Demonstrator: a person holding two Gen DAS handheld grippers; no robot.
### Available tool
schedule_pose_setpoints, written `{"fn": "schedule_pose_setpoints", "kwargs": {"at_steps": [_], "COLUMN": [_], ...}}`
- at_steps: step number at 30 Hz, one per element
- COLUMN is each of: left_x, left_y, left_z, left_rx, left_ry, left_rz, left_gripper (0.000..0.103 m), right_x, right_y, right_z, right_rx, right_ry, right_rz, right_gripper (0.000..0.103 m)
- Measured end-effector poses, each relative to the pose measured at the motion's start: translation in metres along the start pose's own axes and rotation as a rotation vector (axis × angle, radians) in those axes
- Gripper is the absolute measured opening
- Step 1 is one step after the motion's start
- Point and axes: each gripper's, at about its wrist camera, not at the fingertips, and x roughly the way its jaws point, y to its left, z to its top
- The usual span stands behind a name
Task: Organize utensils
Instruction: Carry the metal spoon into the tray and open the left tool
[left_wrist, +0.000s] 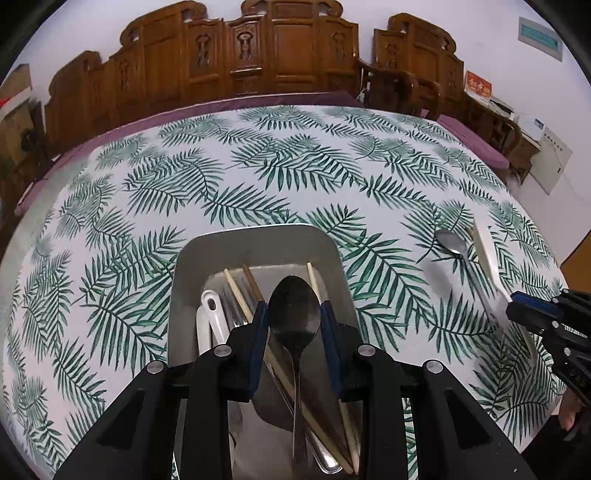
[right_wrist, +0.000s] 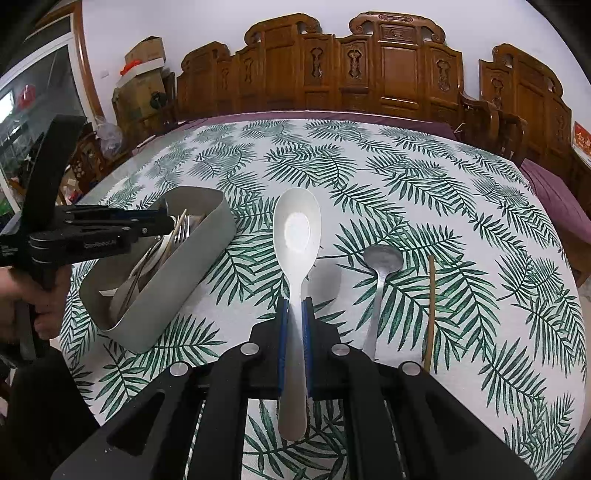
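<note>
Left wrist view: the left hand-held gripper (left_wrist: 294, 314) gripped a metal spoon (left_wrist: 294, 314) over the grey tray (left_wrist: 255, 240); release was judged next; the right hand-held gripper (right_wrist: 294, 306) clamped a white spoon (right_wrist: 297, 236), tray-bound.

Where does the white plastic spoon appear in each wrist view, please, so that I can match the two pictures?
Left wrist view: the white spoon lies at the far right, right of the metal spoon, its handle running into the right gripper.
Right wrist view: the white spoon is at centre, clamped by its handle in the right gripper.
Shared landmark: the grey utensil box.
</note>
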Motion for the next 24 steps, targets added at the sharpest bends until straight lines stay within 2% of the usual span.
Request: {"fn": "schedule_pose_setpoints", "kwargs": {"at_steps": [2,4,8,10,15,24], "left_x": [0.003,0.003,-0.007,-0.015,-0.04,-0.074], "left_y": [0.0,0.001,0.005,0.007,0.012,0.031], "left_z": [0.0,0.0,-0.007,-0.012,-0.027,-0.051], "left_rx": [0.002,0.001,-0.002,-0.001,0.003,-0.058], "left_ry": [0.018,0.022,0.01,0.0,-0.04,-0.067], "left_rz": [0.003,0.011,0.008,0.006,0.006,-0.053], "left_gripper": [0.027,0.036,0.038,0.043,0.048,0.056], "right_x": [0.001,0.001,0.001,0.002,0.003,0.006], "right_y": [0.001,0.001,0.001,0.003,0.012,0.038], "right_z": [0.0,0.0,0.0,0.0,0.001,0.012], "right_rx": [-0.001,0.0,-0.001,-0.004,-0.02,-0.061], "right_ry": [0.001,0.002,0.001,0.001,0.001,0.013], "right_rz": [0.001,0.001,0.0,0.0,-0.002,0.02], "right_gripper": [0.009,0.009,0.009,0.009,0.009,0.009]}}
